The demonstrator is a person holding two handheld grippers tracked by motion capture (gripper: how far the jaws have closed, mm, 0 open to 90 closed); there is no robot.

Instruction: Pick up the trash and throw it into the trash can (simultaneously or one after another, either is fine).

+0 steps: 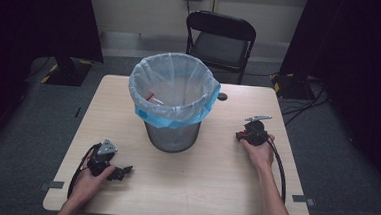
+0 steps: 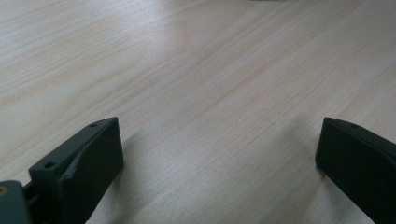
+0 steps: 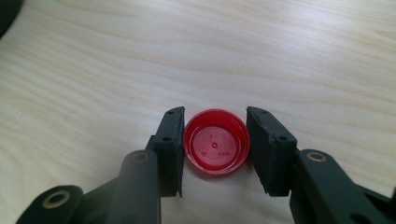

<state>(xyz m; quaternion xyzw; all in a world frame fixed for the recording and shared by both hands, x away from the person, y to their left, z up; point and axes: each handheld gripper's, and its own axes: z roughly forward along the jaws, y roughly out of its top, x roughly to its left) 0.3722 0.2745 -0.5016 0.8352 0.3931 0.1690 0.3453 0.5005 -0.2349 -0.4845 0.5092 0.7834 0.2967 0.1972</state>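
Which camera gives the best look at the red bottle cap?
The right gripper view: the red bottle cap lies open side up, pinched between the right tongs. In the high view it is a small red speck at those tongs. The left gripper view looks at bare table.

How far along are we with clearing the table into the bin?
Done: one red item already lies in the lined bin. In hand: the right gripper has its fingers closed on a red bottle cap on the table. Left: lifting it and dropping it in. The left gripper rests open.
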